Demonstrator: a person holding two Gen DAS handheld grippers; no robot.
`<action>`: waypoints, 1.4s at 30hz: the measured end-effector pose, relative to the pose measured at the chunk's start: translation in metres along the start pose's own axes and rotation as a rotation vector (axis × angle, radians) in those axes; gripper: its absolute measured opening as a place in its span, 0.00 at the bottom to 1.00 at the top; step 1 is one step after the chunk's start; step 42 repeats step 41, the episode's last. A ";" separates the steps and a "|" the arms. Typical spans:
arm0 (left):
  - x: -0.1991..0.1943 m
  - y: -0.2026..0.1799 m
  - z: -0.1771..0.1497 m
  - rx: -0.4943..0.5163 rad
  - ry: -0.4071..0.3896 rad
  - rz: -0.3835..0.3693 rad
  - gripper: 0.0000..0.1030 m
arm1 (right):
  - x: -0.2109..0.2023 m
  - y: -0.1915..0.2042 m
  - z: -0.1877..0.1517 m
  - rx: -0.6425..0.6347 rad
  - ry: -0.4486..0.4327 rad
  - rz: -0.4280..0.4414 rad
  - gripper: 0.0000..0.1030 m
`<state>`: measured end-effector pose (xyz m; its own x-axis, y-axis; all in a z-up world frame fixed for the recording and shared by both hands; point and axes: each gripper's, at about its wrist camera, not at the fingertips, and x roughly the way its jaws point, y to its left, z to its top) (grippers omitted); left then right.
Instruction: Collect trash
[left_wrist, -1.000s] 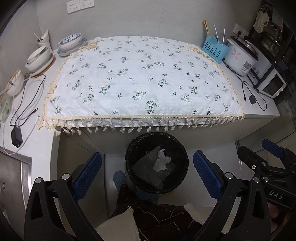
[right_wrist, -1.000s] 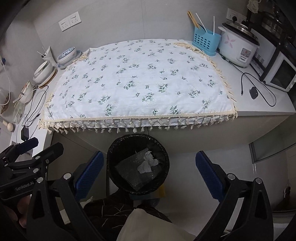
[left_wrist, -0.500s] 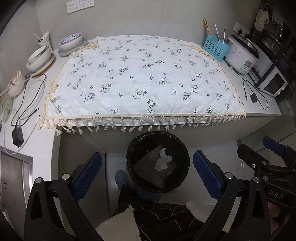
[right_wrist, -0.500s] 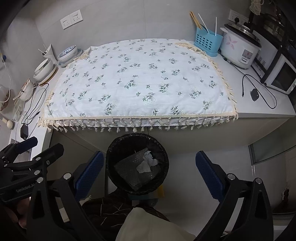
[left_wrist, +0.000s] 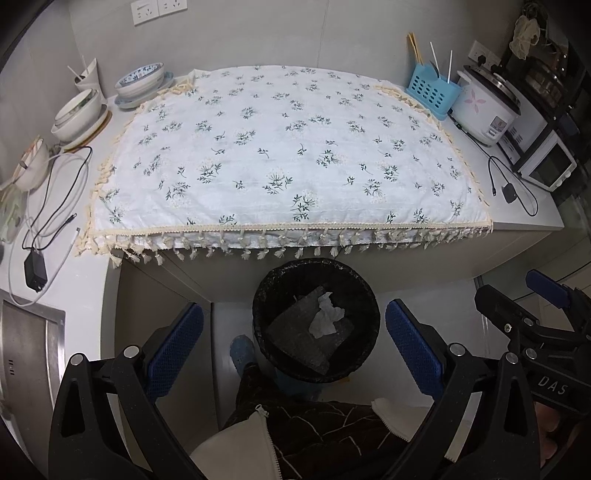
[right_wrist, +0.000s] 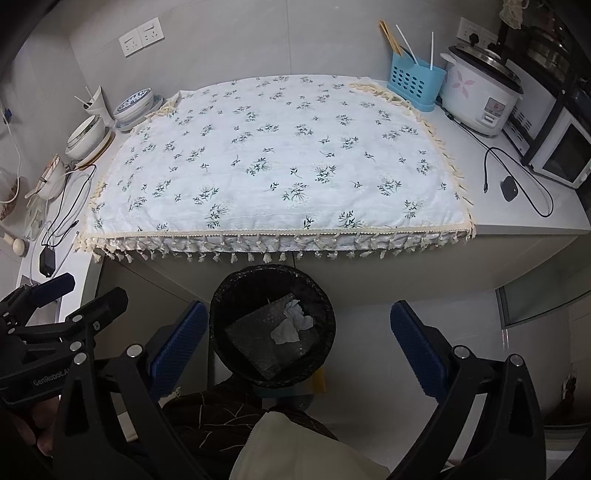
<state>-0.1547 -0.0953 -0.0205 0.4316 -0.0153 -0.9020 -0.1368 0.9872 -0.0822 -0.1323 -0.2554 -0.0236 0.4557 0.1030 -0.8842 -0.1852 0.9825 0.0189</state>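
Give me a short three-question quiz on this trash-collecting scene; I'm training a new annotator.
1. True or false: the left gripper holds a piece of trash.
2. What lies in the black bin on the crinkly dark sheet? A) crumpled white tissue B) a bowl C) chopsticks
3. Fill in: the floral cloth has a fringe of ____ hanging over the counter edge above the bin.

Key: 1. False; both it and the right gripper are open and empty. 2. A, the tissue. 3. tassels.
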 end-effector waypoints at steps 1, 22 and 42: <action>0.001 0.001 0.000 -0.003 0.001 -0.001 0.94 | 0.000 0.000 0.000 -0.002 0.001 -0.001 0.92; 0.005 0.005 0.002 -0.014 0.025 0.011 0.94 | 0.008 0.002 0.003 -0.015 0.023 0.006 0.92; 0.005 -0.001 0.001 -0.008 0.032 0.025 0.94 | 0.008 0.003 0.003 -0.009 0.017 0.015 0.92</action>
